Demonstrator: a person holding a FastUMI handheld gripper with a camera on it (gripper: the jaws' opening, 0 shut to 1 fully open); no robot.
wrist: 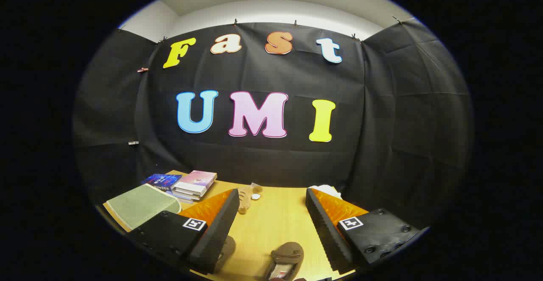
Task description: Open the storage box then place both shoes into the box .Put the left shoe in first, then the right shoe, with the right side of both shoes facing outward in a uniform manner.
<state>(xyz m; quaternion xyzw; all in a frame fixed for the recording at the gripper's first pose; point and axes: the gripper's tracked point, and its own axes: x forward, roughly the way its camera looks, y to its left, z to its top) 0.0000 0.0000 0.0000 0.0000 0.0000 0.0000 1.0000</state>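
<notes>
Two brown slippers (285, 260) lie at the bottom centre of the frame, between the wide-apart fingers of the gripper (271, 213); probably soft and light, best pinched at the heel collar.

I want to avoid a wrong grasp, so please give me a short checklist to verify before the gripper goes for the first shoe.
1. Gripper open: ok, fingers apart with nothing between them.
2. A shoe in reach: ok, a brown shoe lies on the wooden table close below the fingers.
3. Second shoe located: cannot tell, a brown shape peeks from under one finger, mostly hidden.
4. Which shoe is left: cannot tell from this angle.
5. Storage box open: cannot tell, no box identified.
6. Clutter kept apart: ok, the books and small tan item lie beyond the fingers.
</notes>
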